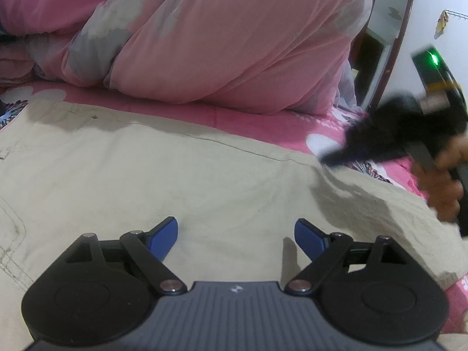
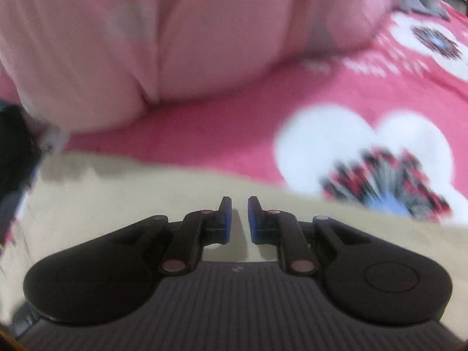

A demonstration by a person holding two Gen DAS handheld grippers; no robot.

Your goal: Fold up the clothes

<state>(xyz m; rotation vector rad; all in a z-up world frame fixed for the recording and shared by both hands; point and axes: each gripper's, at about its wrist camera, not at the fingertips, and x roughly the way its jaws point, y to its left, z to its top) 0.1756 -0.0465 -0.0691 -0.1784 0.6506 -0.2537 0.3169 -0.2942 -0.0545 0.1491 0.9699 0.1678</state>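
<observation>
with the left gripper spread empty over the beige trousers and the right gripper parting with nothing between its pads, the rumpled hem near the bed sheet edge may stay creased.

Pink duvet, flowered bedsheet, mirror

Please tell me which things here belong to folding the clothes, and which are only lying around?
For the job: beige trousers; left gripper, open above them; right gripper, jaws a little apart, nothing between them.

Just lying about: pink quilt; bed sheet; mirror.
</observation>
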